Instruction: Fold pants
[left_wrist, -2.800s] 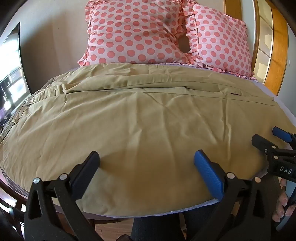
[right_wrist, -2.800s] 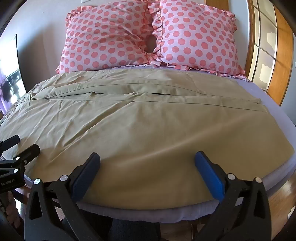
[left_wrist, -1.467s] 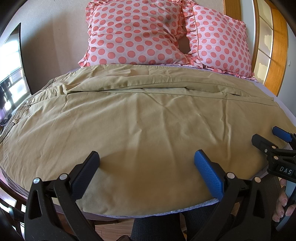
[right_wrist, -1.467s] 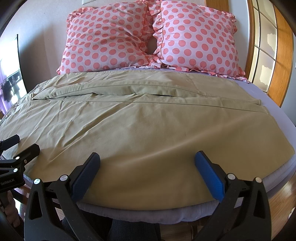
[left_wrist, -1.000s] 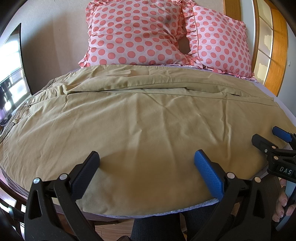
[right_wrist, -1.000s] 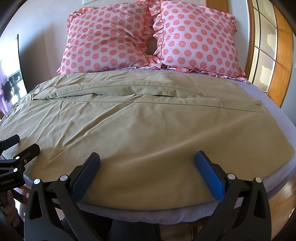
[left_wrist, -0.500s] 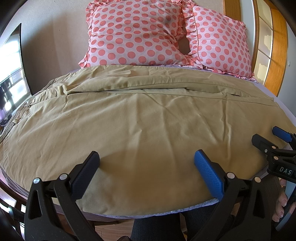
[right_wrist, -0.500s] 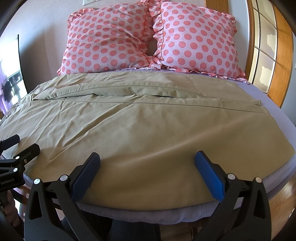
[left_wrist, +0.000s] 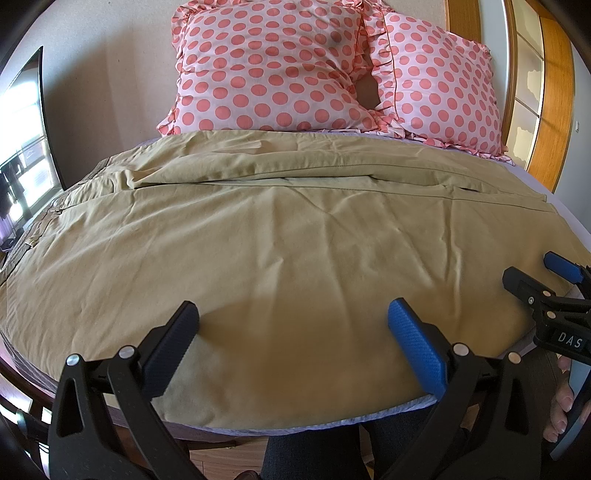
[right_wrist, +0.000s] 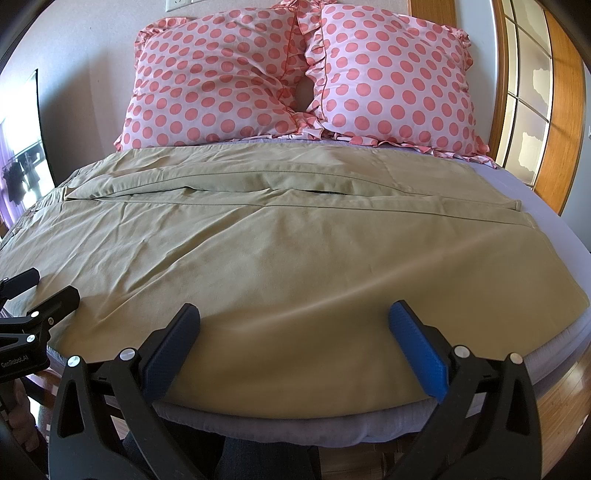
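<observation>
The khaki pants (left_wrist: 295, 236) lay spread flat across the bed (right_wrist: 576, 332), waistband toward the bed's left side and the leg hems toward its right, with the nearer leg running along the foot edge and the farther leg lying just below the two pink polka-dot pillows (right_wrist: 295, 77). A long seam line and a narrow gap between the legs ran across the middle of the bed. From what I could see, the folding had hardly begun: the legs were side by side and not laid one over the other, so the lengthwise fold and the later crosswise folds all seemed left to do. A few soft creases crossed the near leg.

The left gripper (left_wrist: 299, 347) hovered at the foot edge of the bed over the cloth, its fingers spread wide and holding nothing. The right gripper (right_wrist: 295, 347) hung likewise over the foot edge, nearer the hem side of the bed, fingers apart and empty.

On the side of the right gripper, seen from the left one, white letters read "DAS", the rest cut off. The left gripper's body carried the small label "GenRobot.AI".
</observation>
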